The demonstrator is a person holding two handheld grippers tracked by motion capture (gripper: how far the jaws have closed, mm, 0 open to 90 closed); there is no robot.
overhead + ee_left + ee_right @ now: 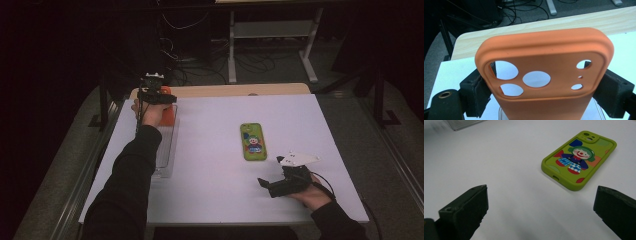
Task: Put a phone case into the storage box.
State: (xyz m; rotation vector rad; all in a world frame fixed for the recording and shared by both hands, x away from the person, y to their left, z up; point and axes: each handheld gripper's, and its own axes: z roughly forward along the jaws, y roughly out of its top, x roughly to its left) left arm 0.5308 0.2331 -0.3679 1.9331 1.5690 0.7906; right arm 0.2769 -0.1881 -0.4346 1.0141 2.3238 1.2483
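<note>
My left gripper [161, 99] is held over the table's far left corner, shut on an orange phone case [168, 114]. In the left gripper view the orange phone case [544, 57] stands upright between the two black pads [479, 91], camera cut-outs toward me. A green phone case [252, 141] with a clown picture lies flat mid-right on the white table [210, 170]. My right gripper [270, 171] rests near the front right, open, a short way in front of it. In the right gripper view, the green phone case [579, 160] lies beyond the empty gap of the right gripper [541, 205].
A clear plastic tray [167, 150] lies along the table's left side, beneath the left gripper; its corner [464, 123] shows in the right gripper view. A wooden tabletop strip [240, 90] borders the far edge. Cables and desk legs [232, 55] stand behind.
</note>
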